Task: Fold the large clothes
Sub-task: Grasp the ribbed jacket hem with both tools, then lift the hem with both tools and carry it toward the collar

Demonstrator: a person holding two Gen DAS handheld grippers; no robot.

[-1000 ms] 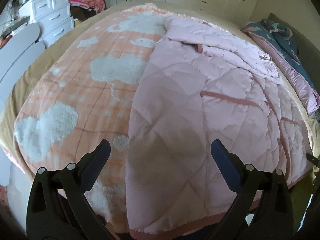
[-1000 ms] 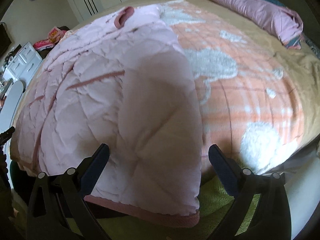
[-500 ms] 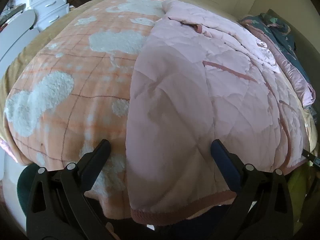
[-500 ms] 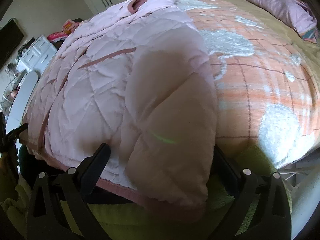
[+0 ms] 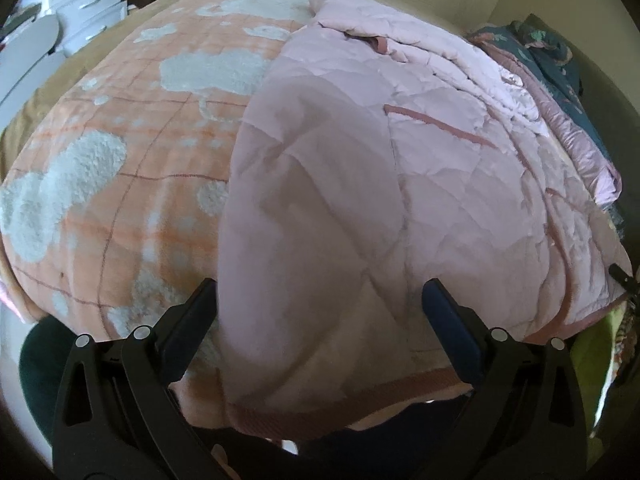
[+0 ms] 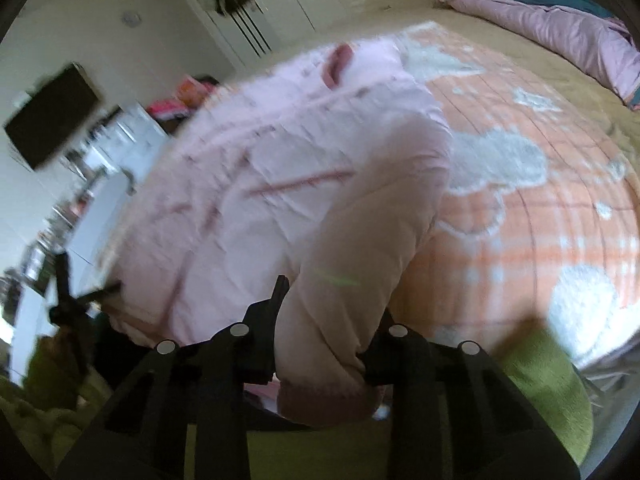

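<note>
A large pink quilted jacket (image 5: 400, 168) with darker pink trim lies spread over an orange blanket (image 5: 120, 168) on a bed. My left gripper (image 5: 320, 300) stands open at the near hem, its jaws wide on either side of a folded-over panel without pressing it. In the blurred right wrist view the same jacket (image 6: 260, 200) hangs over the bed edge. My right gripper (image 6: 332, 304) is closing on a bunched end of it, which sits pinched between the jaws and lifted a little off the bed.
A rolled pink and teal quilt (image 6: 560, 28) lies at the far side of the bed. White drawers (image 5: 88, 4) and wardrobe doors (image 6: 280, 4) line the walls. Green fabric (image 6: 540, 368) hangs below the bed edge. A dark screen (image 6: 52, 116) is on the wall.
The right gripper's jaws went from wide open to pinched on the jacket's bunched end and rose, tilting the view up. The left gripper sank slightly toward the hem, still open.
</note>
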